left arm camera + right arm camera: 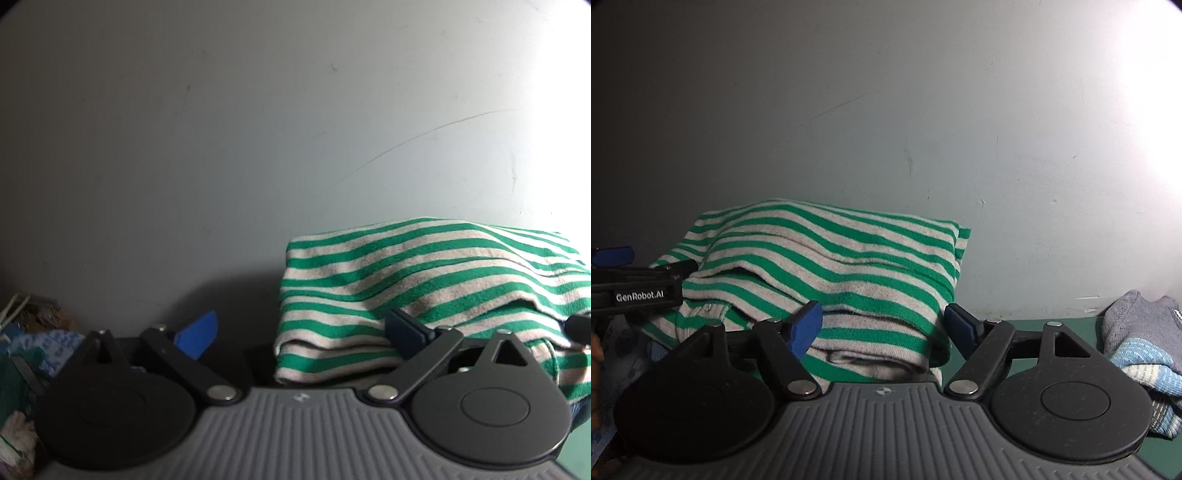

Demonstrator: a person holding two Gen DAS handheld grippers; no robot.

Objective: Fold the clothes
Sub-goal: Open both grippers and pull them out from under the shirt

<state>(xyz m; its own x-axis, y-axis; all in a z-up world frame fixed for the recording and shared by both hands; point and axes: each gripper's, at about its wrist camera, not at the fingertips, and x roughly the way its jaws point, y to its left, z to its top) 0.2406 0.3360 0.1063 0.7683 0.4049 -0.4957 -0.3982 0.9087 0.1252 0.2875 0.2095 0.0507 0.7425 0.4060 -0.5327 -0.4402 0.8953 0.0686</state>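
A green-and-white striped garment [424,273] lies folded in a thick bundle against a grey wall. In the left wrist view my left gripper [301,334] stands open at the bundle's left end, one blue pad off the cloth and the other finger lying over its front. The same striped garment [827,258] fills the middle of the right wrist view. My right gripper [882,326] is open, and the bundle's front fold lies between its blue pads [805,326] without being pinched. The left gripper [631,291] shows at the left edge of that view.
A grey scuffed wall [258,129] rises right behind the garment. Loose clothes [33,343] are heaped at the far left. Grey and light blue knitted cloth [1141,339] lies on the green surface [1063,325] at the right. A person's hand [595,350] shows at the left edge.
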